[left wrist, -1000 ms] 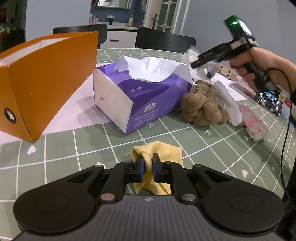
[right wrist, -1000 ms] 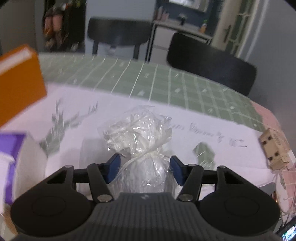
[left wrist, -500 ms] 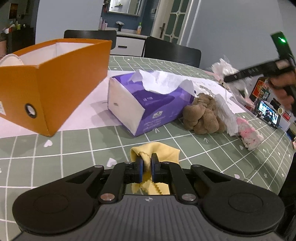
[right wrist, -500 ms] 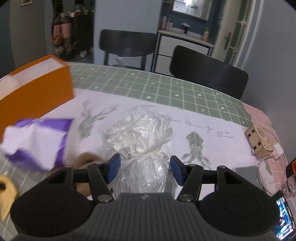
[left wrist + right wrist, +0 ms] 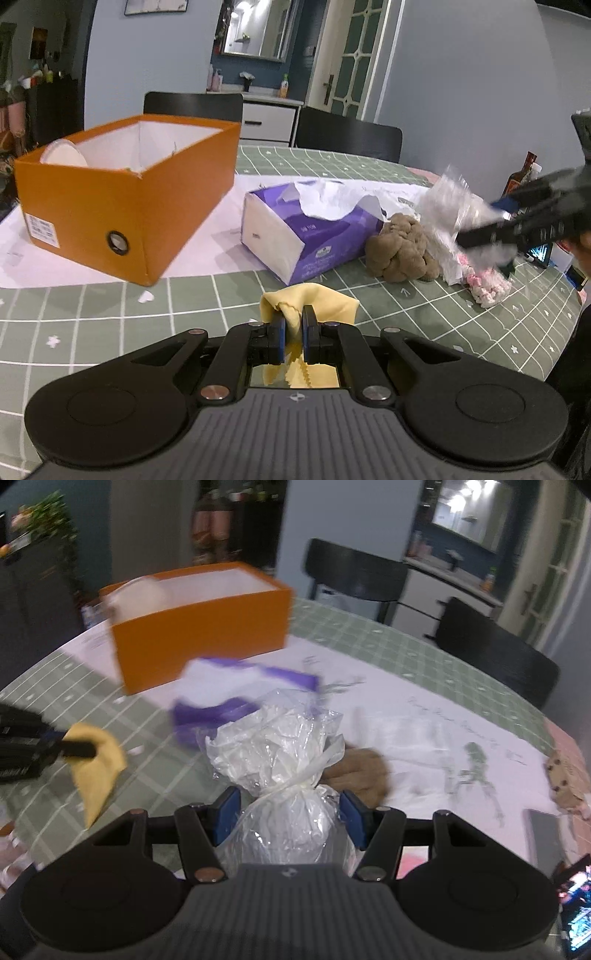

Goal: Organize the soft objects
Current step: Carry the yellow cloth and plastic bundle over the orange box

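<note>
My left gripper is shut on a yellow cloth and holds it above the green checked table. The cloth also shows hanging at the left in the right wrist view. My right gripper is shut on a clear plastic bag tied at the neck, held in the air; the bag shows blurred at the right of the left wrist view. An open orange box stands at the left with a white object inside.
A purple tissue pack lies mid-table beside a brown plush lump and a pink-white knit piece. White paper covers the far table. Black chairs stand behind. A phone lies at the right.
Both grippers have risen and swung left toward the orange box, each keeping its load. The box interior has come into view.
</note>
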Motion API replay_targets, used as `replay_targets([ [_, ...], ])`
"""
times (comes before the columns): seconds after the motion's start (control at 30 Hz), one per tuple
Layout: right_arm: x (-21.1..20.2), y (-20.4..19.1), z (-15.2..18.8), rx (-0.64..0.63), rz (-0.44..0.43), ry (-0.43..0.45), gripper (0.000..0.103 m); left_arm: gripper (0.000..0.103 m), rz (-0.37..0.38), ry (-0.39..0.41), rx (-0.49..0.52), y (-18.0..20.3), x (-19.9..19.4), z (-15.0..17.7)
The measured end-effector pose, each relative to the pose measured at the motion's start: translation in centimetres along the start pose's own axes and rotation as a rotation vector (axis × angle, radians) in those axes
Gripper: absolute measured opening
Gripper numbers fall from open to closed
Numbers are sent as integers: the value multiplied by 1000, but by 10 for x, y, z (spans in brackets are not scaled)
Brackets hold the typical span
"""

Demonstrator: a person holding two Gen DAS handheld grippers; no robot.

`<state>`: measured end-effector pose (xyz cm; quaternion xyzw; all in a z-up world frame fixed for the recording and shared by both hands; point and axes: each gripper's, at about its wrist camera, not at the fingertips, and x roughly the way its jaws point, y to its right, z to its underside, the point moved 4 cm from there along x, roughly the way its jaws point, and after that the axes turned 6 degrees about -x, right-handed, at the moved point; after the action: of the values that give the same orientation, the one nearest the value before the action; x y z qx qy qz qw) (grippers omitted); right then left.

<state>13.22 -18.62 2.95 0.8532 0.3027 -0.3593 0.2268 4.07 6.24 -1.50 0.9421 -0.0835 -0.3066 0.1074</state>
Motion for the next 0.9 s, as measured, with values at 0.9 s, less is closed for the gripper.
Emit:
replay_targets([
  [0.9,52,-148,-83,-253,-210,22,59,9,-137,126,95,-57,-64,-70],
])
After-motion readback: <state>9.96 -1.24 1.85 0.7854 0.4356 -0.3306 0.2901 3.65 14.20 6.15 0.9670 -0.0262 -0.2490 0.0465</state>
